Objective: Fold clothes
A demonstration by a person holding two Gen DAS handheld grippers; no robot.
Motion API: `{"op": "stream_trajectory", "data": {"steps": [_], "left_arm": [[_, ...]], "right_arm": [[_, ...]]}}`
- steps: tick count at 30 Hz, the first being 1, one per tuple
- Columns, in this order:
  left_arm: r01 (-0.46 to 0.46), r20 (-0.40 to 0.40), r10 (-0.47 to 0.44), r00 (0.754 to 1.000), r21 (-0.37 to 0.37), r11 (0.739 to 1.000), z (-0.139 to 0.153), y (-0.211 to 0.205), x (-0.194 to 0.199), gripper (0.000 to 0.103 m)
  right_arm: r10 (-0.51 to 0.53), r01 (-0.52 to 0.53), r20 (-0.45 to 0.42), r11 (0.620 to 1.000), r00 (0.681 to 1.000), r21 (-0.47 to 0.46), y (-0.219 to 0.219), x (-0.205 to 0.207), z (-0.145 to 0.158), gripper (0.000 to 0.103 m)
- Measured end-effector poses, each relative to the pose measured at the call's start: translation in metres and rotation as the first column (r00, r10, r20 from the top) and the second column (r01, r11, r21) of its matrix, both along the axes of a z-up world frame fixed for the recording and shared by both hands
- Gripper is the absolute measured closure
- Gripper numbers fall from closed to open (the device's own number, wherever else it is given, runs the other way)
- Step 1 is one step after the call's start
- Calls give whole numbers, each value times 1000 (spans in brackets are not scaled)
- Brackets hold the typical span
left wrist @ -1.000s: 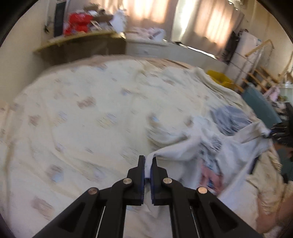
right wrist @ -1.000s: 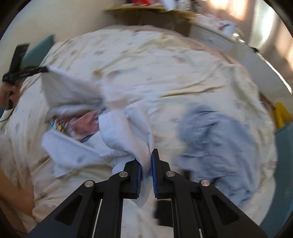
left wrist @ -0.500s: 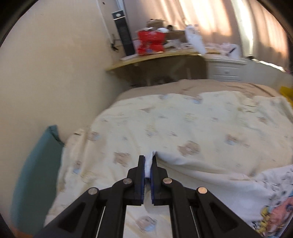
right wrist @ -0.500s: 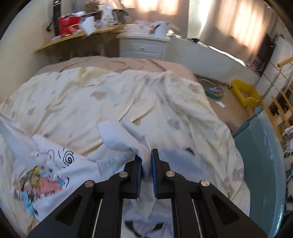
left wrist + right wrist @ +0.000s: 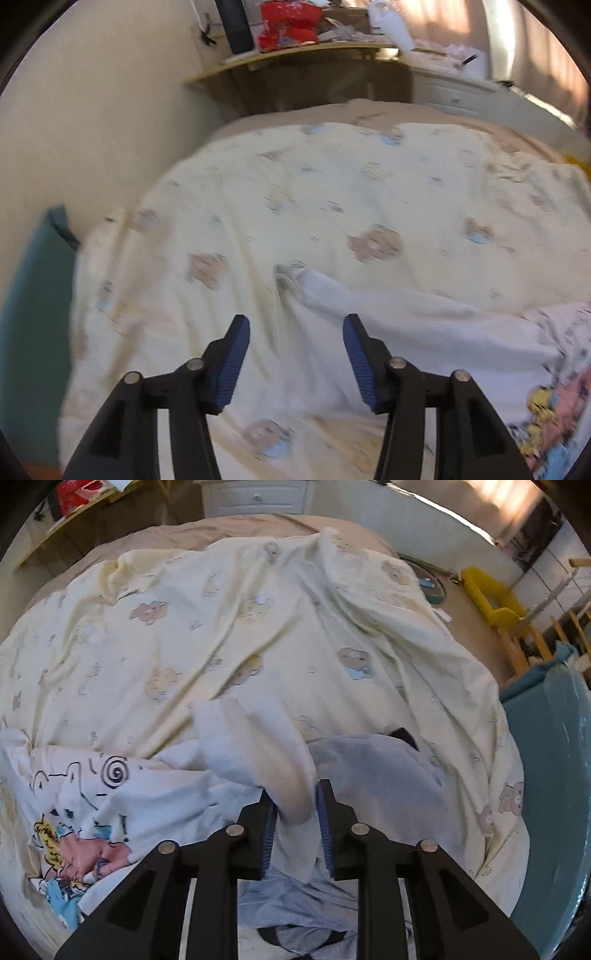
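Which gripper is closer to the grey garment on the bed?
Right. The right gripper hangs directly over the grey garment, a white shirt sleeve between its opening fingers. The left gripper is at the shirt's other sleeve; no grey garment shows in its view.

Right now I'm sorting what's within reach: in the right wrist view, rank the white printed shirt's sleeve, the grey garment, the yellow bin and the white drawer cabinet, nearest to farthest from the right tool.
1. White shirt sleeve: between the opening right tool fingers.
2. Grey garment: just right, underneath.
3. Yellow bin: floor, upper right.
4. White drawer cabinet: top centre, beyond the bed.
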State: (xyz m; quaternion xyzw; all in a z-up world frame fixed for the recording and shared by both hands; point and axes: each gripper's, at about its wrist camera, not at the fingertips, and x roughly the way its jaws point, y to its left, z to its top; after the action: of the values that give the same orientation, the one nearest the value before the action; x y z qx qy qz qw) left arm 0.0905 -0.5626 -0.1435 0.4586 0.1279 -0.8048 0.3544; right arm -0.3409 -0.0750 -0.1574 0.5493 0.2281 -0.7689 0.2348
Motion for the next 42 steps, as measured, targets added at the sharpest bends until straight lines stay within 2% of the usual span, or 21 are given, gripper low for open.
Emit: {"op": "stream_trajectory", "data": {"steps": [2, 4, 5, 7, 8, 11, 12, 14, 15, 18, 22, 24, 27, 29, 30, 31, 32, 33, 34, 38, 42], "left_arm": [[31, -48, -27, 998, 70, 997, 1, 7, 13, 43], [99, -106, -85, 991, 135, 986, 3, 25, 26, 43], [165, -130, -143, 981, 182, 969, 0, 38, 30, 43], [291, -161, -255, 953, 268, 918, -10, 69, 40, 43], [350, -168, -312, 935, 303, 886, -17, 89, 46, 43], [465, -200, -420, 885, 340, 818, -31, 155, 64, 43], [484, -209, -437, 875, 347, 804, -35, 170, 67, 42], [515, -220, -466, 857, 356, 779, -44, 199, 74, 40], [525, -223, -475, 851, 355, 774, -50, 213, 77, 40], [511, -229, -458, 859, 319, 798, -65, 234, 85, 40], [451, -237, -391, 890, 326, 831, -81, 236, 86, 39], [428, -235, -366, 901, 327, 843, -88, 235, 86, 39], [422, -238, -357, 903, 336, 842, -97, 236, 85, 39], [445, -246, -380, 892, 323, 835, -99, 242, 83, 39], [459, -248, -395, 884, 312, 832, -99, 245, 81, 41], [473, -250, -411, 877, 301, 828, -98, 249, 80, 48], [483, -243, -425, 872, 292, 825, -99, 251, 78, 83], [480, -225, -429, 875, 292, 827, -99, 252, 76, 97], [471, -221, -420, 880, 300, 830, -99, 251, 75, 97], [433, -246, -368, 897, 313, 845, -80, 238, 80, 97], [438, -331, -331, 884, 333, 835, -22, 222, 99, 97]], "right_arm": [[-35, 35, -2, 999, 999, -18, 15, -2, 4, 69], [-54, 56, 40, 997, 998, -57, 26, 1, 7, 59], [-36, 40, 40, 996, 999, -85, 31, 12, 11, 55], [1, 5, 37, 990, 999, -142, 41, 36, 20, 27], [18, -14, 21, 985, 1000, -170, 45, 53, 24, 22], [67, -73, -31, 966, 997, -250, 57, 105, 37, 21], [70, -86, -72, 965, 995, -250, 60, 121, 40, 21], [141, -157, -71, 937, 987, -313, 64, 157, 38, 21], [183, -182, -31, 919, 983, -349, 64, 167, 32, 21], [268, -194, 119, 881, 956, -431, 65, 214, -1, 21], [249, -139, 219, 897, 943, -420, 71, 262, -53, 21], [223, -92, 283, 907, 933, -412, 74, 274, -77, 22], [197, -43, 357, 918, 913, -394, 79, 294, -106, 25], [207, -41, 392, 920, 896, -391, 76, 302, -119, 31], [218, -45, 411, 919, 885, -391, 74, 306, -124, 44], [229, -46, 433, 918, 872, -394, 72, 310, -129, 62], [240, -46, 455, 917, 857, -397, 69, 314, -134, 69], [254, -61, 460, 918, 851, -393, 65, 318, -137, 82], [260, -75, 450, 918, 854, -388, 63, 320, -137, 97], [244, -79, 394, 917, 886, -390, 62, 318, -117, 100], [224, -52, 330, 888, 917, -457, 80, 299, -61, 101]]}}
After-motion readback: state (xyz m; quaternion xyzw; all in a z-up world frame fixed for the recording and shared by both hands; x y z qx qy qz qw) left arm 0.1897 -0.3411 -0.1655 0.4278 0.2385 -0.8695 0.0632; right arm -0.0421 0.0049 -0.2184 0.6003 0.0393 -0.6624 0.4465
